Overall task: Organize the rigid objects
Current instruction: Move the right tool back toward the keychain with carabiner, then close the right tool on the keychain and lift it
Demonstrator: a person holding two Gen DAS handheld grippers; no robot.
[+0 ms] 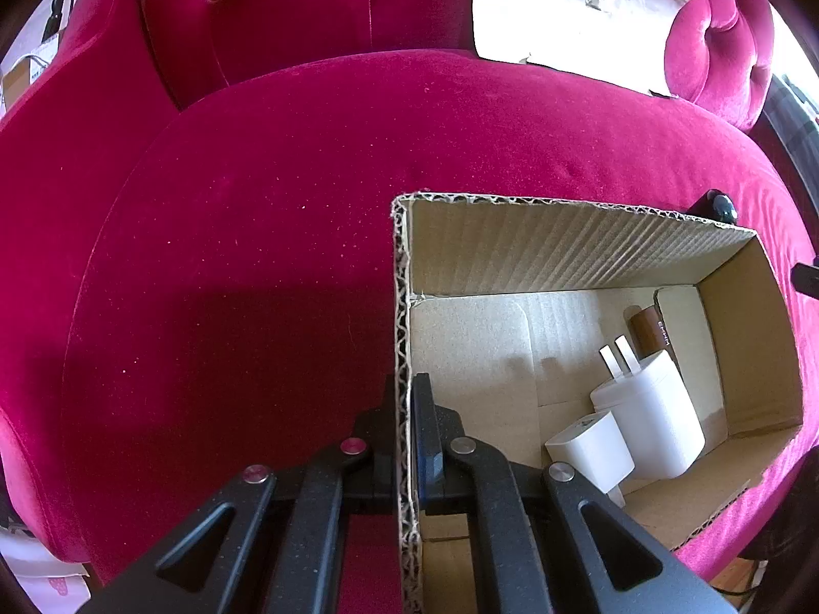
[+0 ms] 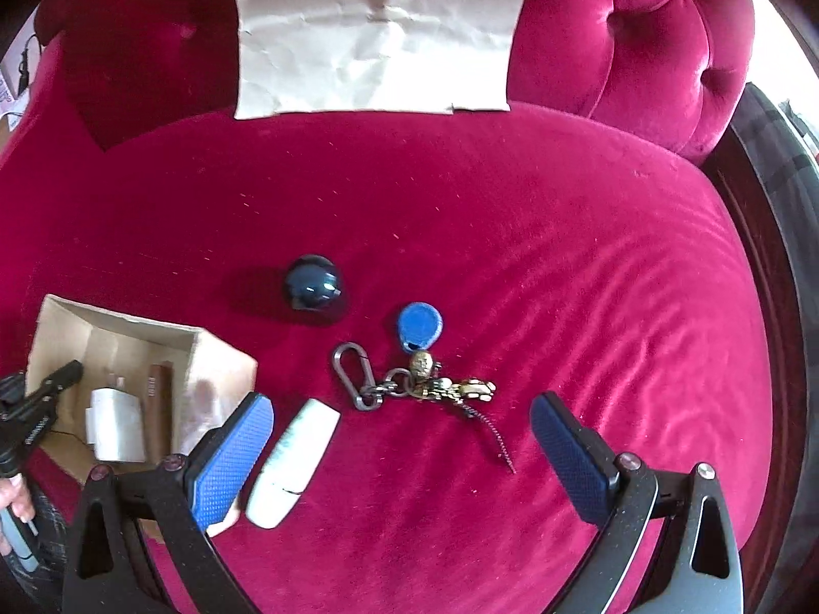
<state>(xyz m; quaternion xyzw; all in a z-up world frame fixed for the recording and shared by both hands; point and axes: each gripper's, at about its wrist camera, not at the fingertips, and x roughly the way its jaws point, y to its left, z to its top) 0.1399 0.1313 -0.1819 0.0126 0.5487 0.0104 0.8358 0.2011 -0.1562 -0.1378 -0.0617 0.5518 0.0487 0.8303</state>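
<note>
Your left gripper (image 1: pixel 409 409) is clamped on the cardboard box (image 1: pixel 578 250) wall; right gripper (image 2: pixel 402 453) gapes over a scuffed white oval case (image 2: pixel 292 460).

Crimson velvet sofa (image 2: pixel 512 235) — blue tag (image 2: pixel 418 326), white chargers (image 1: pixel 650 414).

Two chargers (image 1: pixel 640 419) and a battery (image 1: pixel 650 332) are lying inside the cardboard box (image 2: pixel 215 358). Right of the cardboard box, a ball (image 2: pixel 313 289), keychain (image 2: pixel 409 384) and oblong case (image 2: pixel 292 465) are resting on the sofa seat (image 2: pixel 563 256).
</note>
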